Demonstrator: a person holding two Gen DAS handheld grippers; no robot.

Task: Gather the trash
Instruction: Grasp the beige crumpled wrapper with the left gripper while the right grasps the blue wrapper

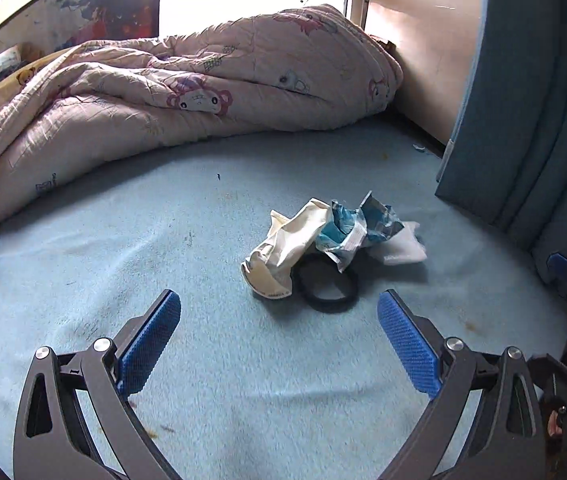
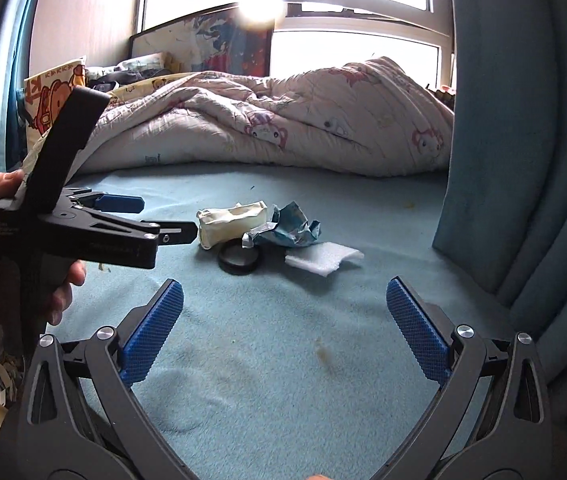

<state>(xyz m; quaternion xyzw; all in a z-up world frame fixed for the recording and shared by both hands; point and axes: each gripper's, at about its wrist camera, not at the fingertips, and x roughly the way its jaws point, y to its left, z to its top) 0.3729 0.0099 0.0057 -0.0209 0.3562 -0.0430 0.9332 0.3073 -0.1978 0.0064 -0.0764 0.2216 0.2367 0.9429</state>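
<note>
Blue-padded fingers (image 1: 151,342) of our left tool (image 1: 279,308) are standing spread wide with nothing between them, hovering over the pale blue bed sheet (image 1: 163,248). Our right tool (image 2: 283,296) is likewise gaping, released and holding nothing. Just ahead of both tools the trash is lying in a small heap on the sheet: a crumpled cream wrapper (image 1: 287,246) touching a crushed teal-and-white packet (image 1: 353,226), a white foam scrap (image 1: 401,246) on the right, and a black ring (image 1: 327,286) partly tucked under the wrappers. We are seeing open sheet all around the heap and between it and our fingers. Beyond the heap a rumpled pink quilt (image 1: 203,92) is closing off the far side, and a teal curtain (image 1: 531,112) is hanging close on the right, just beside the foam. From the right wrist view, the left tool (image 2: 123,216) is reaching in from the left, its tip near the cream wrapper (image 2: 231,224). Window glare is washing out the background, and print on the wrappers is too small to read.
</note>
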